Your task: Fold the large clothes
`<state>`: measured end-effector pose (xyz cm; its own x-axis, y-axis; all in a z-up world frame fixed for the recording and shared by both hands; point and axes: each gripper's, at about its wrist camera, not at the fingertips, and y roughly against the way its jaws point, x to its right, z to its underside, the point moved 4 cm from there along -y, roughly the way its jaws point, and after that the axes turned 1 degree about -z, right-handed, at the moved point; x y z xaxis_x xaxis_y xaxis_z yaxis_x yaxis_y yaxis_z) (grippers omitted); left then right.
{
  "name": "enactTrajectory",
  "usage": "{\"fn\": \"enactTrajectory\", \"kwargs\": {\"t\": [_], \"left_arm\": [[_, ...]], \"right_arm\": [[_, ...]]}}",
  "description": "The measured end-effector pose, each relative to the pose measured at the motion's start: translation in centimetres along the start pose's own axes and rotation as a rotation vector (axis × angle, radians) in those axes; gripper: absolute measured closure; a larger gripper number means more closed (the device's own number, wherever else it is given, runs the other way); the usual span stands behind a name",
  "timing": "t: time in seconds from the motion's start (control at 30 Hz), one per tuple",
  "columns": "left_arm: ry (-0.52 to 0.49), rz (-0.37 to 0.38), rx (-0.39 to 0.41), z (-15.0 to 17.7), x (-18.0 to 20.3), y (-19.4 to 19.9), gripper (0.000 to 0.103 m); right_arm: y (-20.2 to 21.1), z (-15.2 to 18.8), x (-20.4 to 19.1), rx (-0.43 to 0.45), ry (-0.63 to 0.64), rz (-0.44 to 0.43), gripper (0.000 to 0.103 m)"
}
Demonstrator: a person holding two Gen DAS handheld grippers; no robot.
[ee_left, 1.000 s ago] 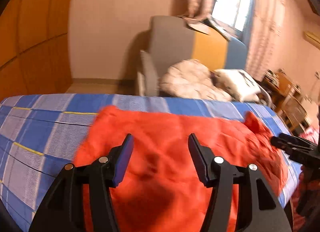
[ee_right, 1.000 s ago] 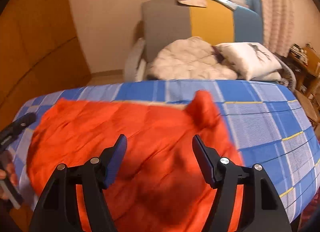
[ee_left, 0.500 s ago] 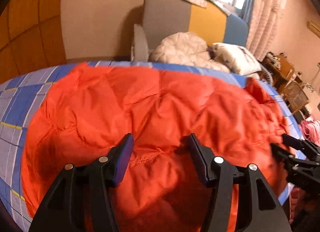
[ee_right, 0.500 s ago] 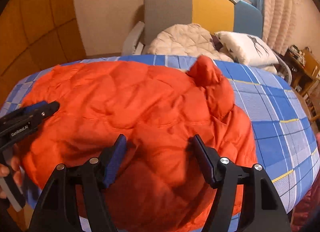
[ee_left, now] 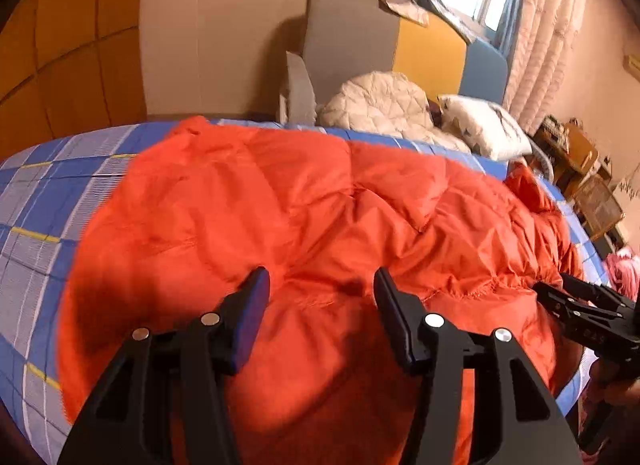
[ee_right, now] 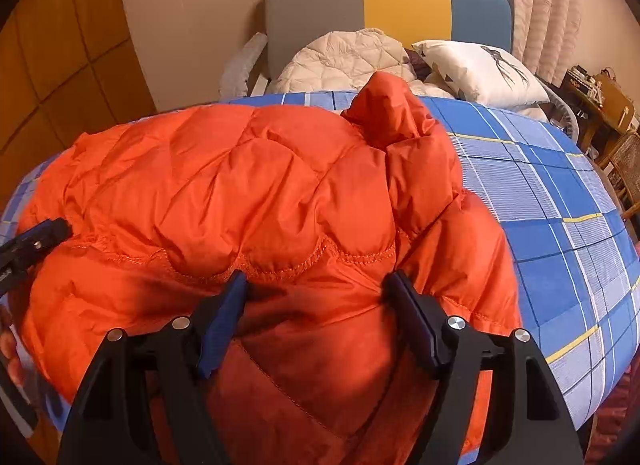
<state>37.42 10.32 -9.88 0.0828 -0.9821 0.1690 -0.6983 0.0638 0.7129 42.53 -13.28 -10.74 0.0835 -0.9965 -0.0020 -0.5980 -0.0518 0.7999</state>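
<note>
A large orange quilted down jacket (ee_left: 304,217) lies spread across a bed with a blue plaid sheet (ee_left: 48,201); it also shows in the right wrist view (ee_right: 248,193). Its hood or sleeve end (ee_right: 388,109) bunches up at the far right side. My left gripper (ee_left: 320,285) is open, low over the jacket's near hem. My right gripper (ee_right: 316,285) is open, just over the stitched hem seam (ee_right: 304,261). Each gripper shows at the edge of the other's view: the right one (ee_left: 576,305), the left one (ee_right: 36,241).
Beyond the bed stands a grey, yellow and blue sofa (ee_right: 360,1) with a beige quilted jacket (ee_right: 344,57) and a white pillow (ee_right: 480,65). Wooden furniture (ee_right: 612,105) stands at far right. Orange wall panels (ee_left: 60,45) lie to the left.
Both grippers have moved forward and down over the jacket, which now lies spread out on the bed. Both stayed open.
</note>
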Motion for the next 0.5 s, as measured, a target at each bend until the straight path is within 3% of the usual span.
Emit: {"fn": "enactTrajectory", "kwargs": {"t": [0.1,0.23,0.37,0.5], "left_arm": [[0.072,-0.016,0.049,0.3,-3.1,2.7,0.045],[0.150,-0.091,0.109,0.9,-8.5,5.6,0.037],[0.256,-0.139,0.068,2.8,-14.4,6.1,0.036],[0.326,-0.110,0.032,4.9,-17.1,6.0,0.036]], "right_arm": [[1.4,-0.2,0.0,0.021,0.005,-0.002,0.031],[3.2,-0.5,-1.2,0.055,0.022,-0.030,0.031],[4.2,-0.6,-3.4,0.075,0.040,-0.072,0.031],[4.6,-0.1,-6.2,0.076,0.083,-0.105,0.030]]}}
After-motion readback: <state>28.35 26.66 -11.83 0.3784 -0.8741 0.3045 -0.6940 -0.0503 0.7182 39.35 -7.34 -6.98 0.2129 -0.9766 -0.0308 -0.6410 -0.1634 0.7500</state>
